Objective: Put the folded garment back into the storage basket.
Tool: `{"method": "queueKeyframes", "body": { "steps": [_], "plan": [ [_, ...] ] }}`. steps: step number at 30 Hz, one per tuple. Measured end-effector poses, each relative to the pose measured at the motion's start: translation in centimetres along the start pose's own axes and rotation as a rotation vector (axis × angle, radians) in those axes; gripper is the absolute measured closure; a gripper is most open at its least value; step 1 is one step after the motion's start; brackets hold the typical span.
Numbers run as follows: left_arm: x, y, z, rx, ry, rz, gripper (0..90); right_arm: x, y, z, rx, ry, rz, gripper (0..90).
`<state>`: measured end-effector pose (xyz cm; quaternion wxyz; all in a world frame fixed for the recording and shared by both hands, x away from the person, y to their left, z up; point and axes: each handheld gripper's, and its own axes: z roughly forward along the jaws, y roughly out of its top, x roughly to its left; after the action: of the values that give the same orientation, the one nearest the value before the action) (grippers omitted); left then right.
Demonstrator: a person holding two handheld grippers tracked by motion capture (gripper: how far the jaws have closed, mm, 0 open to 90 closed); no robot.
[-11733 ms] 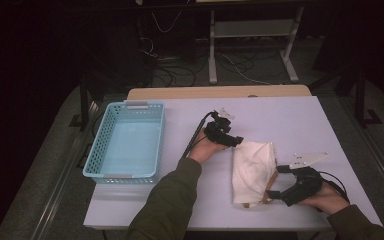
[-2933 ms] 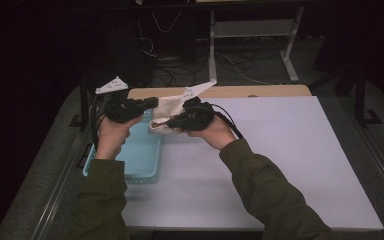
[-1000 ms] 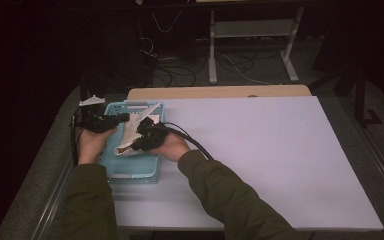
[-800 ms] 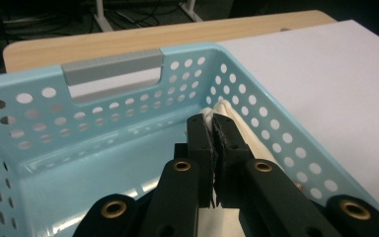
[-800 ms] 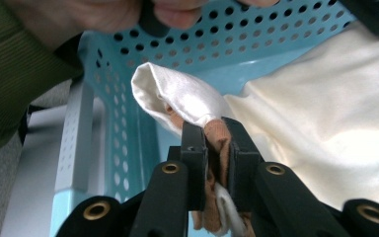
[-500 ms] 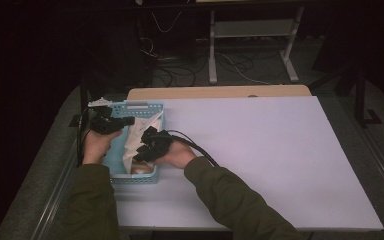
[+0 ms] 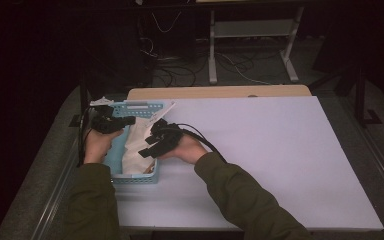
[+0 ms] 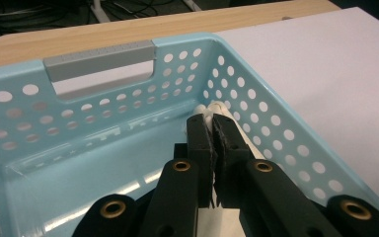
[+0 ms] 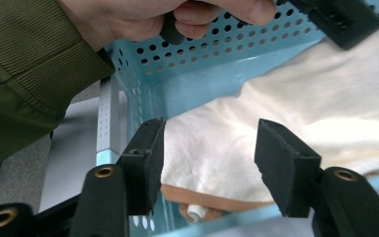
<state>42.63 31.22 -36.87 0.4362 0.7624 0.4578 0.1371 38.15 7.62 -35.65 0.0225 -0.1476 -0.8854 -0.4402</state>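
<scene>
The right gripper [image 9: 207,163] has just been opening, its jaws apart and gripping nothing — the cream cloth [image 9: 296,118] lies below them in the blue basket [image 8: 286,133]. The left gripper [image 8: 212,133] is clamped on the cloth's edge — inside the basket.

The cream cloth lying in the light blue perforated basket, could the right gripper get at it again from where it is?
Probably yes. The right gripper hovers with jaws parted directly above the cream cloth in the light blue perforated basket, whose top is open, and nothing lies between them.
</scene>
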Motion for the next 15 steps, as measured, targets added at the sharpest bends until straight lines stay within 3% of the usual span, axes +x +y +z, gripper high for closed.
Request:
{"method": "queueKeyframes", "body": {
  "steps": [10, 12, 15],
  "plan": [
    [0.2, 0.2, 0.9, 0.029, 0.050, -0.001, 84.8, -0.8, -1.1, -2.3, -0.012, -0.025, 0.028, 39.6],
    [0.2, 0.2, 1.0, 0.020, 0.077, -0.013, 79.5, -1.1, -1.4, -2.7, -0.016, -0.032, 0.037, 39.5],
    [0.3, 0.3, 0.9, 0.015, 0.102, -0.017, 64.4, -1.5, -1.9, -3.3, -0.014, -0.047, 0.042, 39.2]
  ]
}}
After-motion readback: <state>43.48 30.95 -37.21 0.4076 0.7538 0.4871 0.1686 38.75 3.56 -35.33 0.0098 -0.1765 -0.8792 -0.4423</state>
